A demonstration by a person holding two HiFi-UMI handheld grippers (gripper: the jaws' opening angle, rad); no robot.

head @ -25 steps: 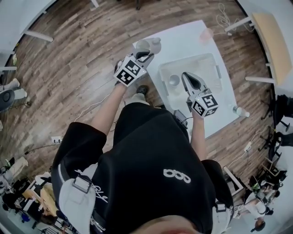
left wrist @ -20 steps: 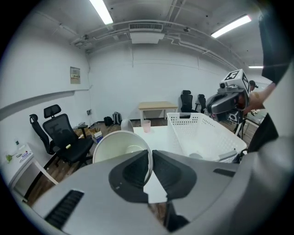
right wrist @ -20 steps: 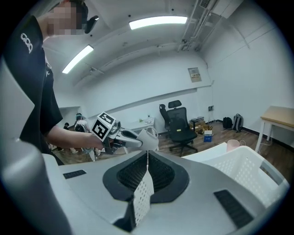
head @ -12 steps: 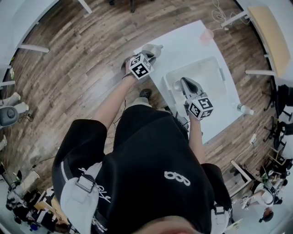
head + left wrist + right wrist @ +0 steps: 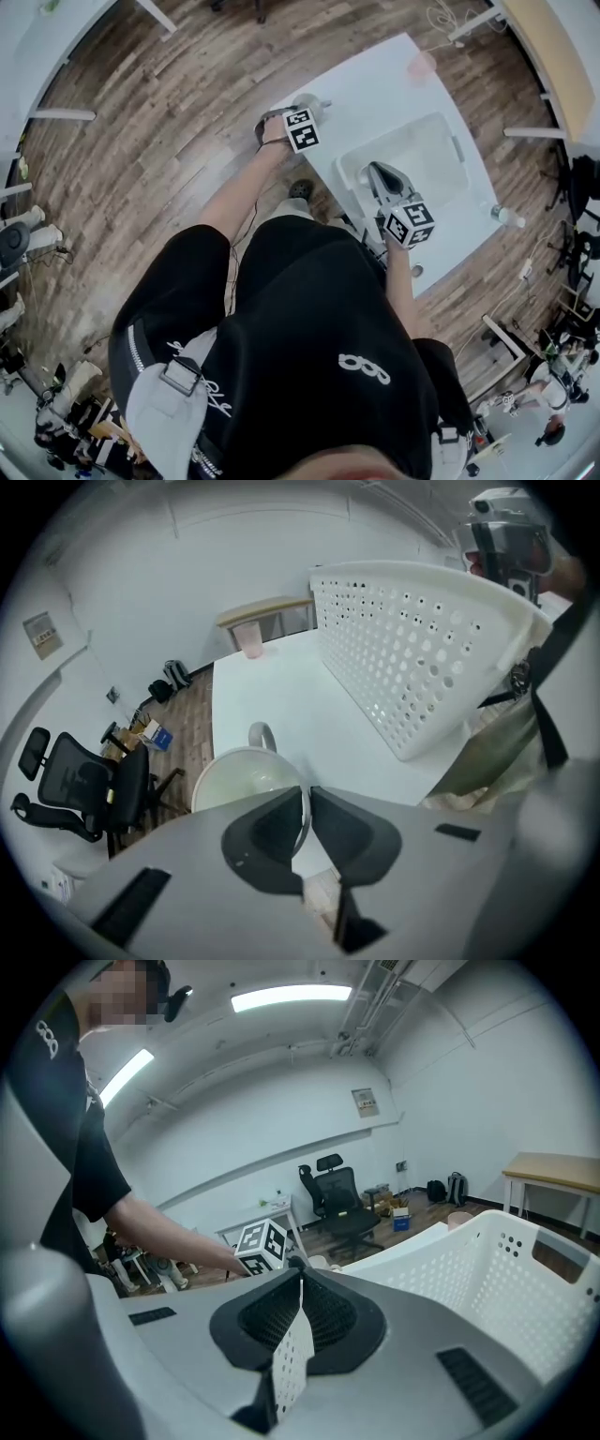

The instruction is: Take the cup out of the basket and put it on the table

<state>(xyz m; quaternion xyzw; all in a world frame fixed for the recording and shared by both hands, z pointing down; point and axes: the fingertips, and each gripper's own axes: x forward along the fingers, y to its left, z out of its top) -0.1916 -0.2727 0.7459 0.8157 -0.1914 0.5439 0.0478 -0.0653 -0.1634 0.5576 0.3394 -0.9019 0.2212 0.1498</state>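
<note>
The left hand-held gripper (image 5: 307,794) pinches the rim of the cup (image 5: 239,775) low over the surface (image 5: 281,691) beside the basket (image 5: 412,658), whose wall the right hand-held gripper (image 5: 301,1277) clamps: seat it flat, clear of the edge, before opening.

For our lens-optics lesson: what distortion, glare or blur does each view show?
Head view: fisheye curves the floor planks. Left gripper view: dark corners, basket bowed, right edge blurred, cup sharp. Right gripper view: ceiling light glares white.
</note>
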